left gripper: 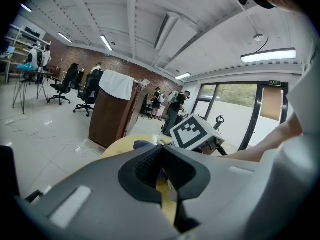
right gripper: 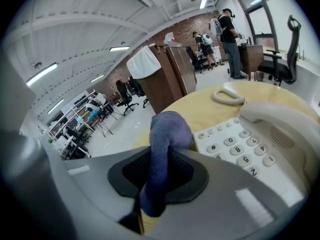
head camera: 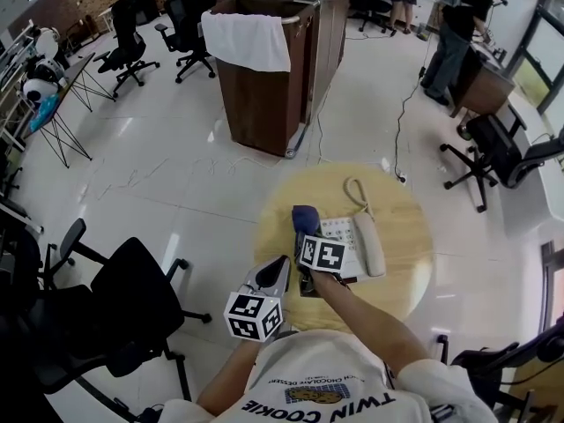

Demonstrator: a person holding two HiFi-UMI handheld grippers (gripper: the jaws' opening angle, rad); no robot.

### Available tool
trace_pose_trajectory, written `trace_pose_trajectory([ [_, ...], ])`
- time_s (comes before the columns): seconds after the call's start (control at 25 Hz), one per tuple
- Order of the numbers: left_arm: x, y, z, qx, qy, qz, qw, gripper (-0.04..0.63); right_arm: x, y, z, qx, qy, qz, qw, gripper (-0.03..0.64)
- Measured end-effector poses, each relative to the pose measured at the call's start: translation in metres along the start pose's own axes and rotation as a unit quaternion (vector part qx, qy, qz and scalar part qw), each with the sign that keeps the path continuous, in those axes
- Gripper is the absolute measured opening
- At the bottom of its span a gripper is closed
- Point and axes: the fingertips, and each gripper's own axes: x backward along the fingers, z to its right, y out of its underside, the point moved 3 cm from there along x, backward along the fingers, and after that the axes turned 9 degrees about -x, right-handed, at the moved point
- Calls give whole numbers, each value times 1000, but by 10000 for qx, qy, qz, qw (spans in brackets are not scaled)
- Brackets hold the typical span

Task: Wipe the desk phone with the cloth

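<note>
Nearest to us, we are holding the left gripper (head camera: 278,265) low at the near edge of the round, pale-wood table (head camera: 401,205). Its own view is showing the dark pads pressed together at the tips, clenched on nothing, with a slit of yellow table top showing lower down between them.

Just beyond it, we are gripping the cloth (head camera: 306,220) with the right gripper (head camera: 305,239). The right gripper view is showing this gripper (right gripper: 159,170) clamped on it. The cloth (right gripper: 168,134) is a soft blue-purple fabric, rising from between the pads as a narrow band and swelling into a rounded bulge past the tips. Its lower end is sinking out of sight between the pads. The bulge is sitting just beside the far left corner of the desk phone (head camera: 345,241), but we are not able to tell whether the two are touching.

The desk phone (right gripper: 237,151) is lying flat on the table, white to pale grey, with round numbered keys and the handset (head camera: 370,243) resting in its cradle along the right side. A coiled cord (head camera: 356,192) is looping away behind it. In the head view the right gripper's marker cube is covering the phone's near left corner, and a dark patch under that corner is too hidden to name. In the right gripper view the phone's right side is being cut off by the frame edge.

Farther off, a brown cabinet (head camera: 264,95) is standing on the glossy floor with a white towel (head camera: 247,40) draped over its top edge. Black office chairs (head camera: 132,280) are ringing the room.
</note>
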Motion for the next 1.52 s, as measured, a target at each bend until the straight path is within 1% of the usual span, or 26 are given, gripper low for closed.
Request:
trace_pose_trajectory([
  [0.24, -2, 2, -2, -41, 17, -36, 10000, -8, 3, 12, -1, -173, 11, -69, 9998, 66],
  [0.52, 4, 9, 13, -14, 64, -73, 10000, -8, 27, 47, 0, -80, -104, -161, 9998, 66],
  [0.72, 10, 14, 24, -44, 93, -91, 9999, -8, 45, 70, -6, 362, -295, -137, 9988, 66],
  [0.96, 15, 22, 41, -49, 172, -125, 9998, -8, 64, 90, 5, 540, -323, -188, 9978, 66],
  [1.12, 18, 28, 49, -46, 252, -192, 9995, -8, 78, 103, 10, 776, -368, -175, 9962, 66],
  [1.32, 12, 32, 62, -86, 417, -232, 9988, -8, 94, 120, 14, 1254, -483, -249, 9906, 66],
  [1.52, 5, 35, 74, -108, 580, -286, 9978, -8, 110, 135, 26, 1807, -632, -391, 9807, 66],
])
